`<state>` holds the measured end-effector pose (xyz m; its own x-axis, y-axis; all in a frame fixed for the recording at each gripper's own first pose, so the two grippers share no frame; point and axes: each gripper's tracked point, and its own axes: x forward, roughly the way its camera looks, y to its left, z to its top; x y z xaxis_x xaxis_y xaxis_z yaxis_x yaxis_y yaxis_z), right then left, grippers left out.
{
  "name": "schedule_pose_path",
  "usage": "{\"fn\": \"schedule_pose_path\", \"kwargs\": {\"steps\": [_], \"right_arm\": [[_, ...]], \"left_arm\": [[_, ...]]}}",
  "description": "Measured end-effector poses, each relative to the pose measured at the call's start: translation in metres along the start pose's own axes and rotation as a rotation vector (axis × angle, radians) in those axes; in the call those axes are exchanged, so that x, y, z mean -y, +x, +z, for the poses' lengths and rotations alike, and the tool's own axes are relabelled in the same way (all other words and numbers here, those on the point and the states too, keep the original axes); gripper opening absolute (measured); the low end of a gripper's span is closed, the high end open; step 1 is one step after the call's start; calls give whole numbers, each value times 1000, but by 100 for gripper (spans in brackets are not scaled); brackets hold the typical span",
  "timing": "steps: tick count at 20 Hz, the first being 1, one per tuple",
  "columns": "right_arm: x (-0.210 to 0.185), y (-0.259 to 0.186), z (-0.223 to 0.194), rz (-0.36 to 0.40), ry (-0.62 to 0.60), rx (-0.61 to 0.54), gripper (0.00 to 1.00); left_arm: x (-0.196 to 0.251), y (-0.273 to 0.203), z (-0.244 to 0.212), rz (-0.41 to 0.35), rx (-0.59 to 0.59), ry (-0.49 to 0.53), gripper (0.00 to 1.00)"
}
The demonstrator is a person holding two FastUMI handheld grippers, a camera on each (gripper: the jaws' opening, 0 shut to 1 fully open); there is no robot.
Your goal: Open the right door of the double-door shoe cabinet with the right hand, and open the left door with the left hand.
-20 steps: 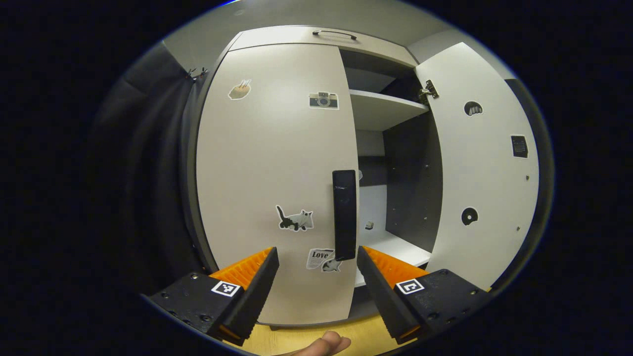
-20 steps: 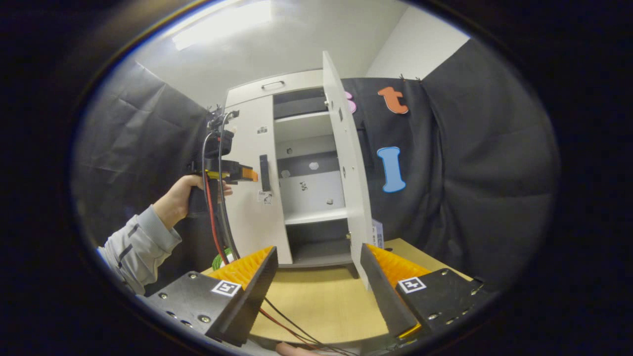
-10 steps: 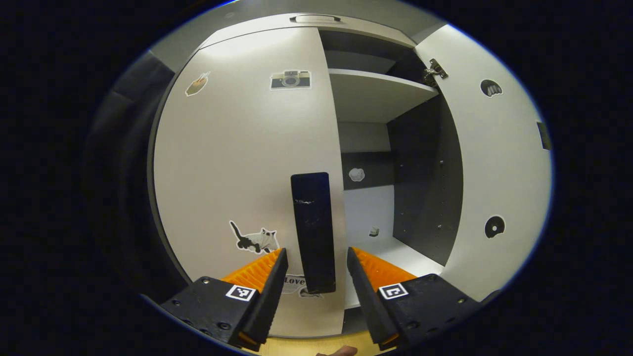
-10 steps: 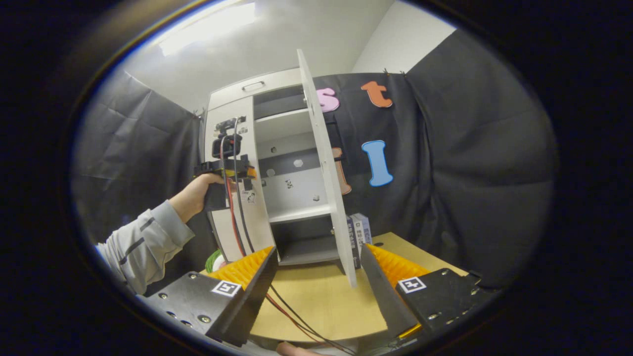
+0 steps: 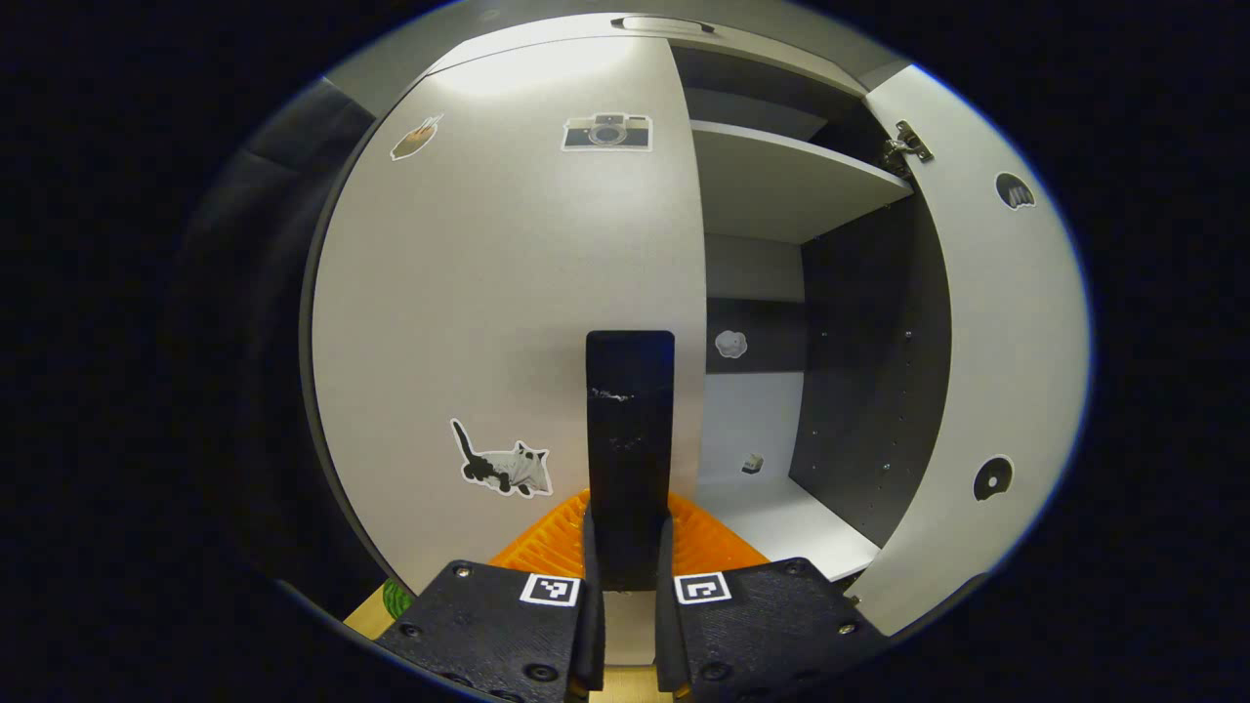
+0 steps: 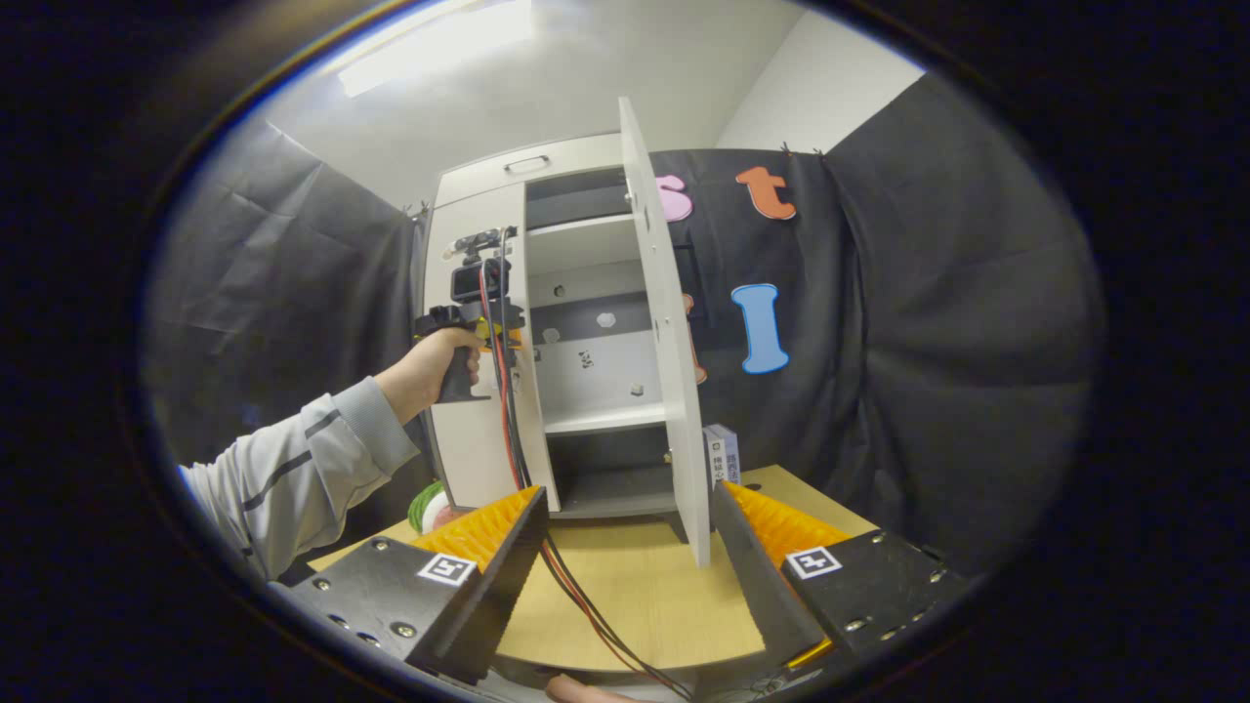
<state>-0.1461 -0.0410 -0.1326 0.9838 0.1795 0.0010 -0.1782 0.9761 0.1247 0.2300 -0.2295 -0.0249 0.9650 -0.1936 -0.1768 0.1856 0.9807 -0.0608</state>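
A bright ceiling light [image 6: 439, 49] glares overhead in the right gripper view. Both views are sharp at centre. Fisheye distortion bows the left door [image 5: 508, 293] at its edges.

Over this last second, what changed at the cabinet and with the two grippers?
The left gripper moved in toward the left door and shut on its black handle, which a second ago stood ahead of the open fingers. The left door is still closed. The right door stayed swung open, and the right gripper stayed open, holding nothing, back from the cabinet.
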Motion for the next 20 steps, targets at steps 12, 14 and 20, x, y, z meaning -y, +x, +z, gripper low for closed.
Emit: {"fn": "schedule_pose_path", "kwargs": {"steps": [12,14,20], "right_arm": [[-20,-3,16,-1,9,24,99],[-26,-2,18,3,5,26,99],[-33,-1,18,-4,3,30,99]], "left_arm": [[-40,-110,-2,-107,19,21,19],[-49,-122,-2,-113,19,25,18],[-71,-145,-3,-104,35,47,17]]}}
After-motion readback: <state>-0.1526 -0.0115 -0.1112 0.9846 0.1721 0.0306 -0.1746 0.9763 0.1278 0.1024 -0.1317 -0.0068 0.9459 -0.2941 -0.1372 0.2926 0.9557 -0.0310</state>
